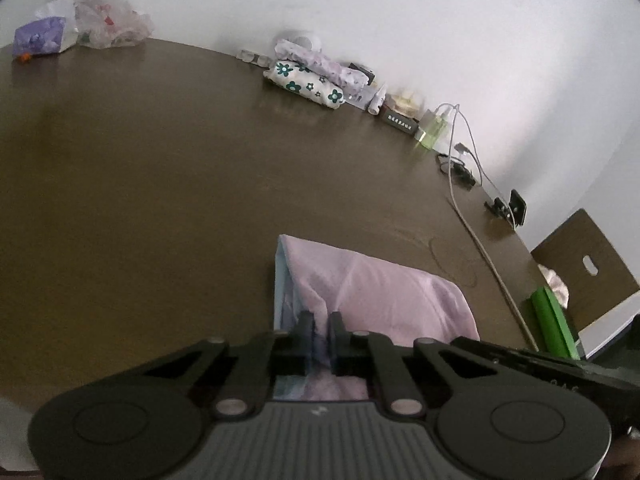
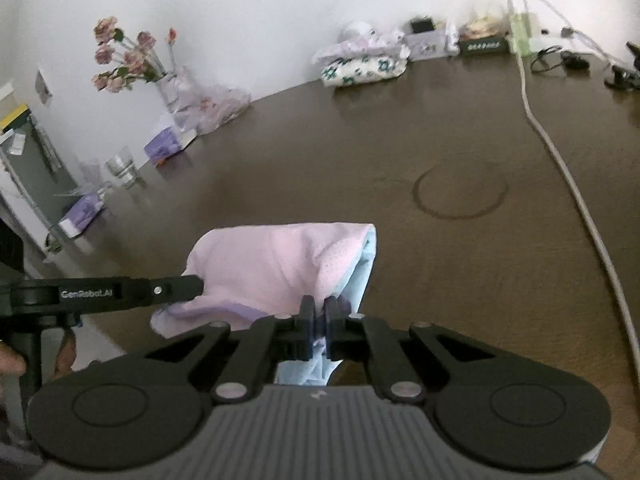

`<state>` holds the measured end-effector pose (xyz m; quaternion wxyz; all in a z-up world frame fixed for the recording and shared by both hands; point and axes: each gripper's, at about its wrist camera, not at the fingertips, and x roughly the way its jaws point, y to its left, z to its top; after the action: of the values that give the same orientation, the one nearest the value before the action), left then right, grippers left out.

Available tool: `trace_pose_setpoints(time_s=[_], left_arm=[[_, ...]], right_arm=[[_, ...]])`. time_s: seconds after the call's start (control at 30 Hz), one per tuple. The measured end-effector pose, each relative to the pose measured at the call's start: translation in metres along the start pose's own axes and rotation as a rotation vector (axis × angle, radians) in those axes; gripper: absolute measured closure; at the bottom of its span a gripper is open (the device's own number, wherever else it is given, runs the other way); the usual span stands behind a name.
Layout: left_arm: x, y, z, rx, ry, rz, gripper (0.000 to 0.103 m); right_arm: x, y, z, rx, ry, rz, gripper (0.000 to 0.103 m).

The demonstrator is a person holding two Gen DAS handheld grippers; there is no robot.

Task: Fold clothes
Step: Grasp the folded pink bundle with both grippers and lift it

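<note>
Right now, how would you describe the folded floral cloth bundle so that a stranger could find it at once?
Start from the dark brown table and follow its far edge along the white wall. There, in the row of small clutter, lies the white bundle with green flowers, a pale lilac-print cloth resting on top. It is the only green-flowered piece; the pink garment held by both tongs is plain.

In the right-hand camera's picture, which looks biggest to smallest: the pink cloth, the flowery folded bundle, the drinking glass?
1. pink cloth, though it is nearest the camera, which inflates it.
2. flowery folded bundle, by the far wall.
3. drinking glass.
</note>
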<state>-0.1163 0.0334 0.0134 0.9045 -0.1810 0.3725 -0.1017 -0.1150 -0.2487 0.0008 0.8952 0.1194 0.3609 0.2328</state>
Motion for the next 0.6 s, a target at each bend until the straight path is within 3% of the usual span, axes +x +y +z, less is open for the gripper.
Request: trace_pose_setpoints(time_s=[0.1, 0.13, 0.17, 0.23, 0.33, 0.4, 0.43, 0.47, 0.6], left_arm=[[0.003, 0.003, 0.009, -0.004, -0.006, -0.018, 0.089], [0.001, 0.006, 0.014, -0.002, -0.008, -0.028, 0.073], [-0.003, 0.010, 0.017, -0.001, 0.000, -0.034, 0.048], [-0.004, 0.013, 0.023, -0.002, 0.019, -0.037, 0.034], [0.006, 0.012, 0.030, -0.007, 0.059, -0.029, 0.039], [0.015, 0.007, 0.029, 0.015, 0.079, -0.035, 0.059], [0.017, 0.005, 0.029, 0.028, 0.097, -0.044, 0.076], [0.020, 0.004, 0.028, 0.038, 0.111, -0.055, 0.083], [0.036, 0.005, 0.040, 0.025, 0.109, -0.074, 0.089]], right_arm=[[-0.002, -0.009, 0.010, 0.040, 0.000, 0.015, 0.088], [-0.004, -0.012, 0.013, 0.052, 0.003, 0.025, 0.075], [-0.007, -0.015, 0.015, 0.057, 0.003, 0.035, 0.060], [-0.007, -0.018, 0.019, 0.076, 0.017, 0.030, 0.059], [0.006, -0.016, 0.022, 0.097, 0.061, 0.032, 0.063], [0.012, -0.011, 0.023, 0.083, 0.068, 0.026, 0.080], [0.014, -0.011, 0.023, 0.083, 0.068, 0.025, 0.088], [0.017, -0.011, 0.023, 0.083, 0.068, 0.025, 0.092], [0.028, -0.012, 0.031, 0.070, 0.043, 0.004, 0.094]])
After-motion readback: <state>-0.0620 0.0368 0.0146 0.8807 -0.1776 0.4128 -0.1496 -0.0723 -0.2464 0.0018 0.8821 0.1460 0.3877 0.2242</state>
